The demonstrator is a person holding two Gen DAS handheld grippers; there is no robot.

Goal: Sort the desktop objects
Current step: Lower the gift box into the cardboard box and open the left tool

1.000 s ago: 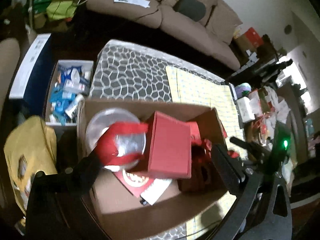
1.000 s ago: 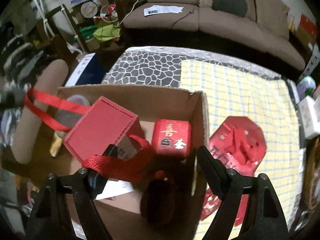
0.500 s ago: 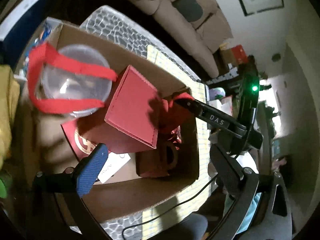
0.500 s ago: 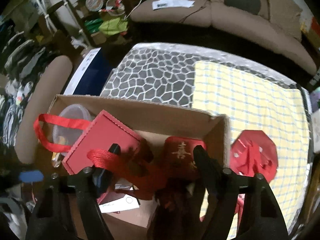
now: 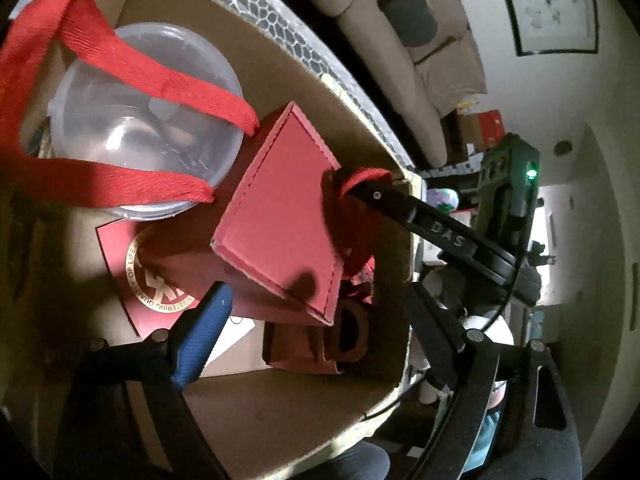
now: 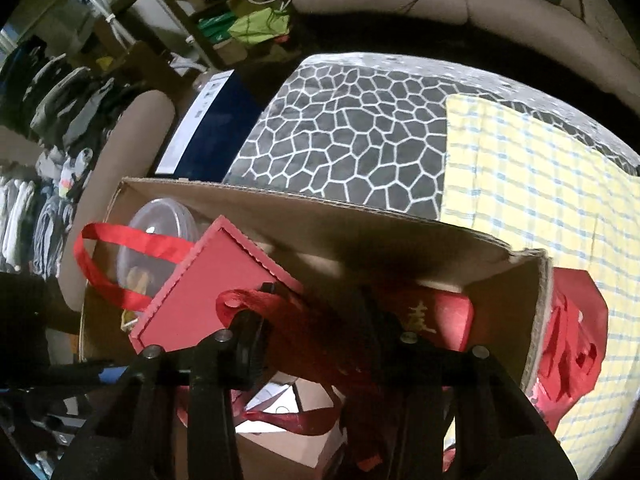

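while both grippers reach into the cardboard box (image 5: 280,412), the red gift box (image 5: 280,216) lies tilted inside it, beside the clear plastic container (image 5: 132,136). right gripper (image 6: 312,320): its jaws have just been closing, and the red ribbon handle (image 6: 280,312) sits between them; whether the pads press on it cannot be told. left gripper (image 5: 316,340): its jaws have just been closing slightly yet stand wide apart, empty, over the gift box's near corner. a second ribbon loop (image 5: 120,60) drapes across the container. the box rests on the desk (image 6: 352,128).
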